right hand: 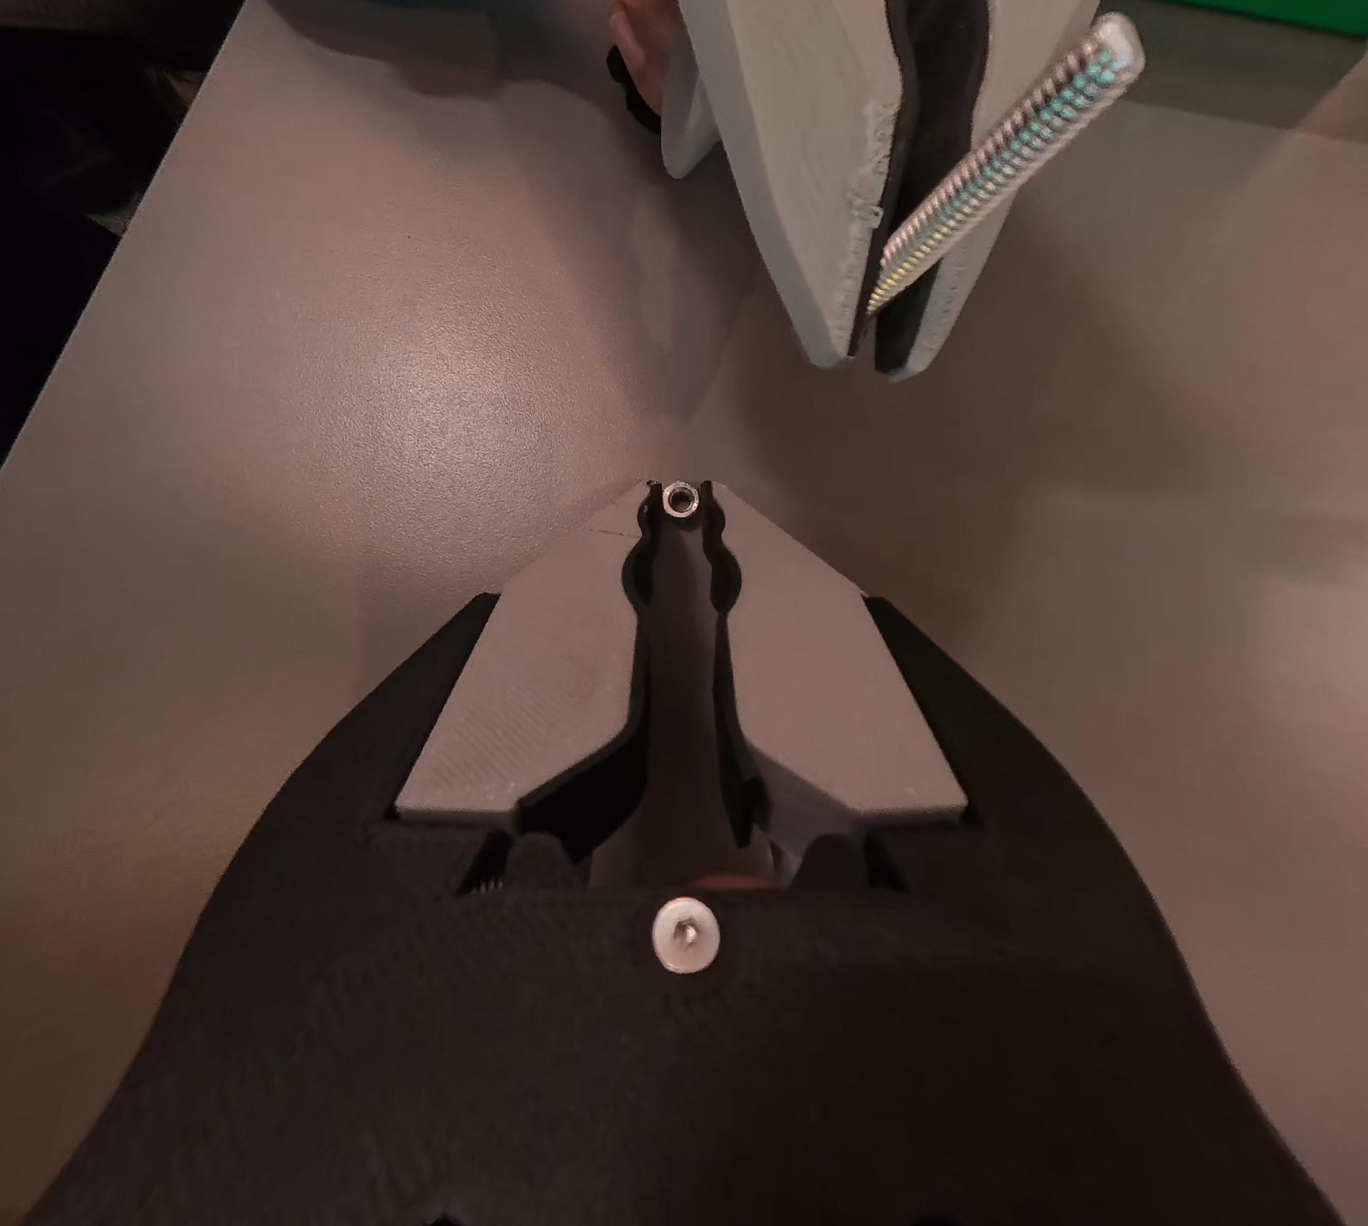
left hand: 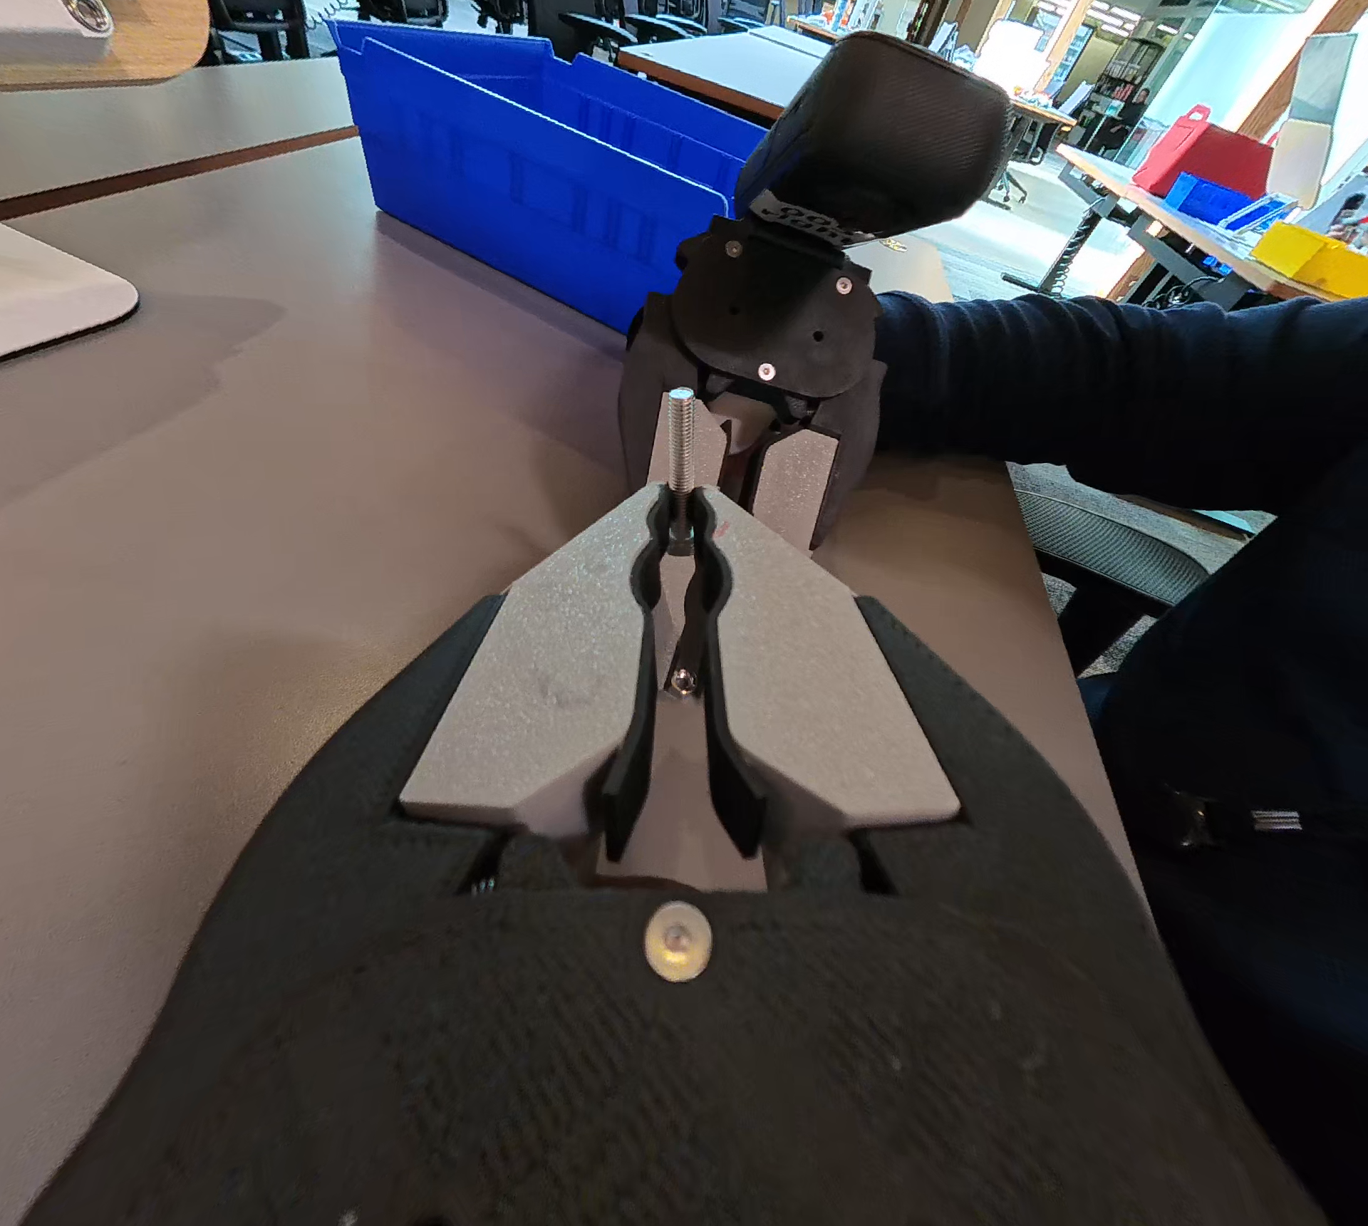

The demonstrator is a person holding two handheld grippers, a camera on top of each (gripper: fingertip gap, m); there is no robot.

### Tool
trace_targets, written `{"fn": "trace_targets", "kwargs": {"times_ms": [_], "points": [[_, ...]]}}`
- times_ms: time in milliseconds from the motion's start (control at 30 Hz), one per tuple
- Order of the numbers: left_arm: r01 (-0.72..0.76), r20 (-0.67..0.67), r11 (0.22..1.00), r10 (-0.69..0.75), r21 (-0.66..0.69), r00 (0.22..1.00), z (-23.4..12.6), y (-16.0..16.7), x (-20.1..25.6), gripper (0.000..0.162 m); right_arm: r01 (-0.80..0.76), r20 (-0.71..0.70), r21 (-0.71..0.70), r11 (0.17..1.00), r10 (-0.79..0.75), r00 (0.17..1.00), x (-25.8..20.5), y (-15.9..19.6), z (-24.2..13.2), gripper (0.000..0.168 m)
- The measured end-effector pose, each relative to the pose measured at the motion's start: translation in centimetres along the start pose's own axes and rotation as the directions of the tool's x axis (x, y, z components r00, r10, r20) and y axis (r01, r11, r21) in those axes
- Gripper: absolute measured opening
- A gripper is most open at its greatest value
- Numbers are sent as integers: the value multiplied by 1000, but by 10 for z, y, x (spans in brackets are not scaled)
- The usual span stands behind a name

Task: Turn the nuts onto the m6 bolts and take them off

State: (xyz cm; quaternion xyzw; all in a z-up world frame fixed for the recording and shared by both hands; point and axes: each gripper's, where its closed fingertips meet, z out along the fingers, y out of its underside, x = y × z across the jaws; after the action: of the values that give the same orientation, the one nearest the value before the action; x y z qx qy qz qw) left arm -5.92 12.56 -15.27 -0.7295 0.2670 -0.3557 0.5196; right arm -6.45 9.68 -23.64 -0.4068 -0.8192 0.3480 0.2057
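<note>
The left gripper (left hand: 679,513) has its jaws closed on a bolt (left hand: 680,443), clamped near the head so that most of the threaded shank stands clear past the tips, free for a nut to run onto. The right gripper (right hand: 682,496) has its jaws pinched narrow on a nut (right hand: 680,499), caught at the very tips with its bore facing out, which leaves the hole open to meet the bolt's end. The two are apart: in the right wrist view the bolt juts out at a slant above and to the right of the nut, not yet lined up with it, so threading looks about to begin.

The bolt is bright silver, long and slender, threaded along all that shows. The nut is small, silver and ring-like. Both hang over a bare grey-brown surface (left hand: 311,450), with a blue bin (left hand: 533,154) standing behind.
</note>
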Motion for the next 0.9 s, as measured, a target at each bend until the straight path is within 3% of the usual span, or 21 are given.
{"fn": "trace_targets", "kwargs": {"times_ms": [267, 467, 733, 900], "points": [[-23, 27, 1000, 23, -2, 999, 0, 0, -3, 3, -64, -65, 0, 998, 64, 996, 3, 2, -6, 7], [-55, 83, 998, 53, 16, 995, 2, -1, -12, 4, -173, -182, 55, 983, 180, 967, 9, -2, -38, 7], [-75, 120, 997, 71, 34, 990, 8, -3, -13, 4, -277, -243, 239, 931, 333, 911, 30, -49, -98, 7], [-72, 140, 996, 64, 52, 988, 9, -6, -14, 4, -297, -216, 230, 927, 346, 913, 42, -74, -112, 7]]}}
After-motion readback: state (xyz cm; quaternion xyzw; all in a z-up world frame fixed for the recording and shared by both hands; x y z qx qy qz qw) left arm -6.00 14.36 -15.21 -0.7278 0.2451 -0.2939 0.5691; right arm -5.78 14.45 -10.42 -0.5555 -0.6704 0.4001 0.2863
